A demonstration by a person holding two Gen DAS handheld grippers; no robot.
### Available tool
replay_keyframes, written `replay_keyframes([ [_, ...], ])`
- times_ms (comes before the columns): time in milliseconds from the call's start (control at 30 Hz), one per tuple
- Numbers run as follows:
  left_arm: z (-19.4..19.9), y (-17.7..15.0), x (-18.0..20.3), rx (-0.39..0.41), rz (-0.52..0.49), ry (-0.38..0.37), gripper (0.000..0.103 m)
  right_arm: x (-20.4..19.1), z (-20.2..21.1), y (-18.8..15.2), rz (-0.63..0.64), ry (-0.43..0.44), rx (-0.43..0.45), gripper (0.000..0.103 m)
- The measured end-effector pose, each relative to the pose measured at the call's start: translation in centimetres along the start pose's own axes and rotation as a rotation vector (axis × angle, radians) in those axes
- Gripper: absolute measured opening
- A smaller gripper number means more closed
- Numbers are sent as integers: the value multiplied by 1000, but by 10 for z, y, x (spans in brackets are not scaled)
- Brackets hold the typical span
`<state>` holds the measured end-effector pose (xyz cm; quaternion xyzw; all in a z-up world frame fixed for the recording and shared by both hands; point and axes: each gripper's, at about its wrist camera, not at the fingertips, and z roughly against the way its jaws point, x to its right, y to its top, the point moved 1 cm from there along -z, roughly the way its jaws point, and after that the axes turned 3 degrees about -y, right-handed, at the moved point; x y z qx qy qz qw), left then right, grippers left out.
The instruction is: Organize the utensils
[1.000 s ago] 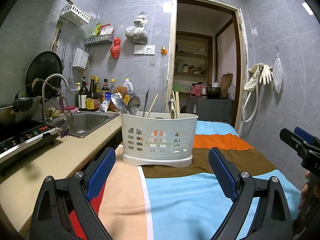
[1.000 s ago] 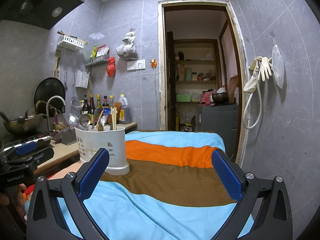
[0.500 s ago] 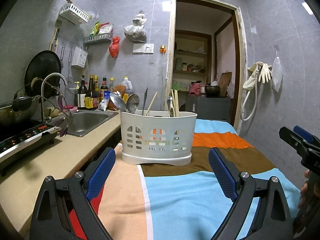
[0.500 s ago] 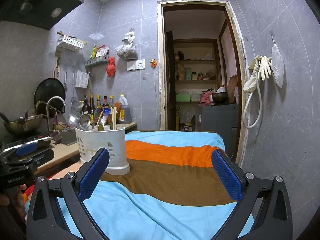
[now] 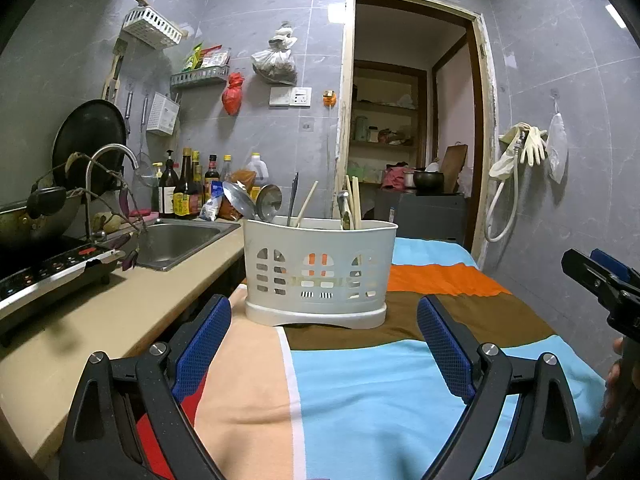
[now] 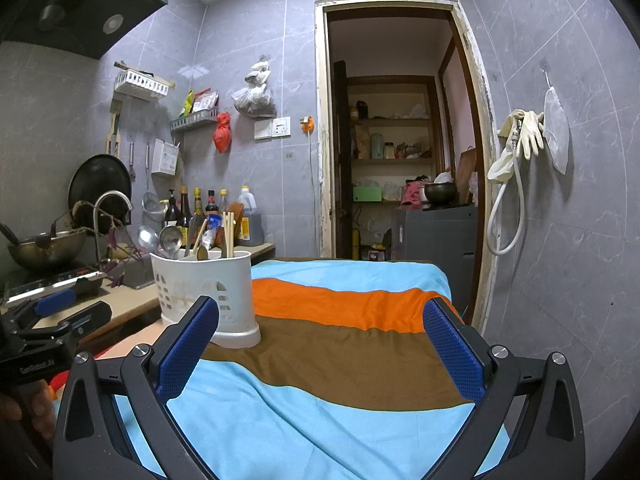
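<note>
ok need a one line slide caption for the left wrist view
Open left gripper faces a white utensil caddy of spoons and chopsticks standing on a striped cloth beside the kitchen counter.

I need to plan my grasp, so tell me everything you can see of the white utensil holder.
The white utensil holder looks like plastic: an oval tub with arched slotted cut-outs in its wall and a wider base lip. It stands upright on the striped cloth, near the counter-side edge. Ladles, chopsticks and a spoon stick up out of it. Neither gripper touches it; the left gripper faces it with jaws open.
</note>
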<state>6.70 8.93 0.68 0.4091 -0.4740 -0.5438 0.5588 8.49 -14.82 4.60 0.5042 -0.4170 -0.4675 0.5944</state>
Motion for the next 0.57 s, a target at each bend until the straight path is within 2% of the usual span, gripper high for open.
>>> replay_keyframes([
  [567,-1,0,0,-4,4,3,91,-1,0,0,-1,0,-2,103],
])
